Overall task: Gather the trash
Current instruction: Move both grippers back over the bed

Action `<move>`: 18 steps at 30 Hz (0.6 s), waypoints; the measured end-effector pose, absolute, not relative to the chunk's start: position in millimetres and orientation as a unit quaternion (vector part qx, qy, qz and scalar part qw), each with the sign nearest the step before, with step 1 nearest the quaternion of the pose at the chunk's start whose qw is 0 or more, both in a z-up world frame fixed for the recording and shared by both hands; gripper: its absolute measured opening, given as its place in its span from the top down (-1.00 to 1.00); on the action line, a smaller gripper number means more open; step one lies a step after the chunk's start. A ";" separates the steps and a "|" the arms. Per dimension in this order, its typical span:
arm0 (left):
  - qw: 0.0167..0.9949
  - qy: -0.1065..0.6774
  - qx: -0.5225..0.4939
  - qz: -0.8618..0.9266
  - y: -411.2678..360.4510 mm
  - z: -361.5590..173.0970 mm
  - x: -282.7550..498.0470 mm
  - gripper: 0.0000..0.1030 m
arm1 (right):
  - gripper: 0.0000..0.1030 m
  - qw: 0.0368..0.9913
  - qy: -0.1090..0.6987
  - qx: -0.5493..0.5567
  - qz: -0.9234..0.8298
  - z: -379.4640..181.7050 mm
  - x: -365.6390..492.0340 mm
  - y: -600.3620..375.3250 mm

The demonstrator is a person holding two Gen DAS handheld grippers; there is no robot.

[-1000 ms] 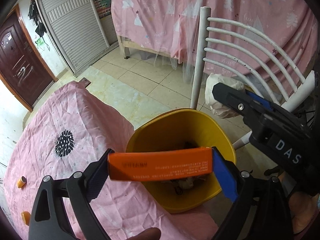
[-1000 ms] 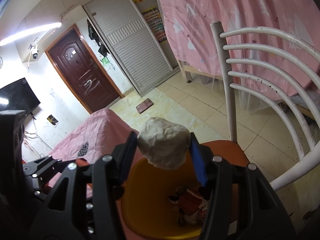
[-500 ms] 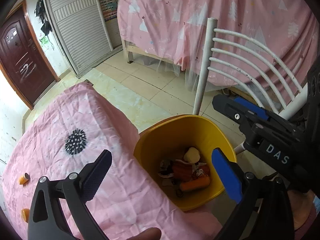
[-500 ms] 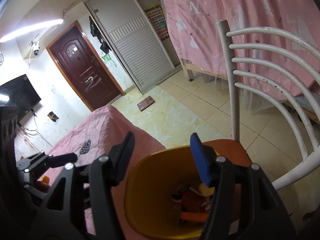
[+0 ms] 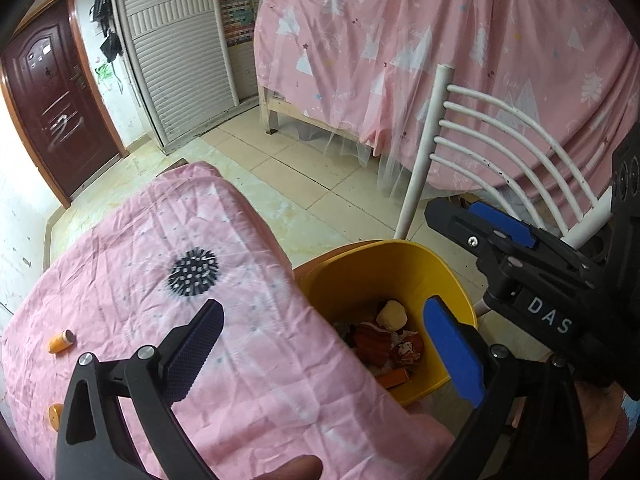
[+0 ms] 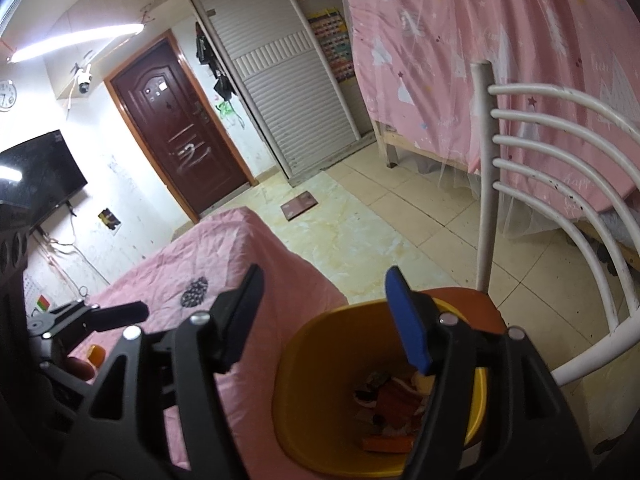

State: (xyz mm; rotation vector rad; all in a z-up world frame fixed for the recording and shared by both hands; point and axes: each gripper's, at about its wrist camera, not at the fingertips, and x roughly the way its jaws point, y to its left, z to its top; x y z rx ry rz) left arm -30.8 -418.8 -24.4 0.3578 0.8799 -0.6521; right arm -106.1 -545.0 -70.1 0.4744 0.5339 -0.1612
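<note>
Between your left hand-held gripper's spread fingers, nothing is held: the jaws stand wide apart over the edge of the pink-covered table and the yellow bin. Your right hand-held gripper is empty too, its jaws opening with only air between them, hanging above the bin's near rim.

From the left wrist view, the bin sits at about 4 o'clock from the table's black spiky print, touching the cloth's hanging edge. Inside it lies the collected trash: a pale crumpled wad, red wrappers and an orange box at the bottom. That same view shows two small orange bottles left on the table at 9 o'clock from the gripper, one lying on its side, the other cut by the fingers' frame. It also shows your right gripper coming in from 3 o'clock, and a fingertip at the bottom edge.

Only the right wrist view shows that the bin stands on the orange seat of the white chair. It also gives you the dark door, the wall television at 9 o'clock, and your left gripper low at 8 o'clock over the table.
</note>
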 end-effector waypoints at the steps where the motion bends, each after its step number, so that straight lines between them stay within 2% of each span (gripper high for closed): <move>1: 0.840 0.416 0.165 -0.307 -414.1 -23.0 -29.3 -0.80 | -0.18 0.935 0.262 0.228 -0.076 -67.6 -104.1 -540.4; 12: 0.856 0.419 0.122 -0.276 -351.0 -16.3 -8.9 -0.80 | -0.19 0.941 0.272 0.193 -0.045 -53.1 -77.5 -493.2; 18: 0.865 0.423 0.099 -0.252 -310.1 -14.6 4.7 -0.80 | -0.26 0.944 0.281 0.170 -0.017 -44.2 -54.3 -453.9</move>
